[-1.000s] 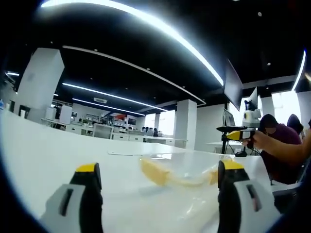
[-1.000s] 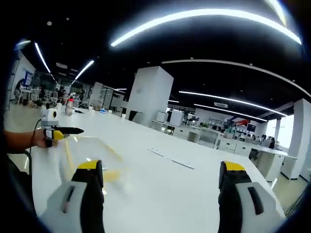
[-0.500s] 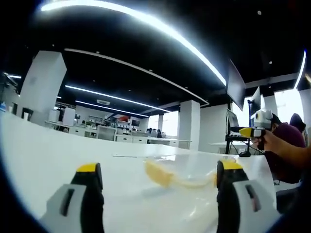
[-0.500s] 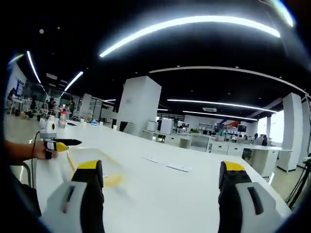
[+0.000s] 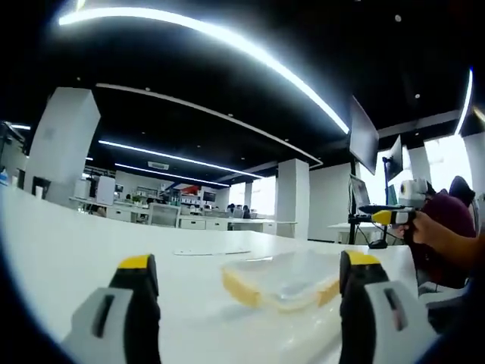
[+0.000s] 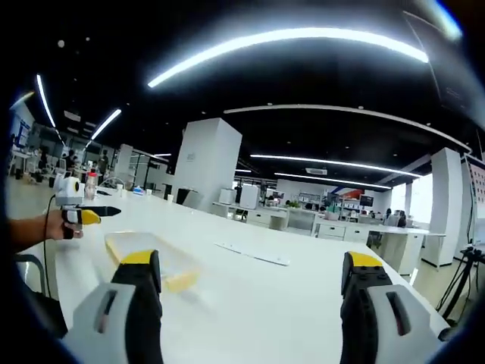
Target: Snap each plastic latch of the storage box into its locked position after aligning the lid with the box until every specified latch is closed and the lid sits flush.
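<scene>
A clear plastic storage box (image 5: 280,280) with yellow latches lies on the white table (image 5: 68,243), just ahead of my left gripper (image 5: 246,292), whose jaws stand wide apart with nothing between them. In the right gripper view the same box (image 6: 151,254) sits at the left, partly behind the left jaw of my right gripper (image 6: 250,292), which is open and holds nothing. The right gripper (image 5: 386,214) appears at the right of the left gripper view, held in a hand above the table. The left gripper (image 6: 87,214) shows at the left of the right gripper view.
A long flat strip (image 6: 254,254) lies on the table beyond the box. A monitor on a stand (image 5: 364,152) rises at the right of the left gripper view. White pillars and desks fill the office behind.
Both cameras have tilted and shifted a little, so the box now shows more fully from the side. Neither gripper has changed its jaw opening.
</scene>
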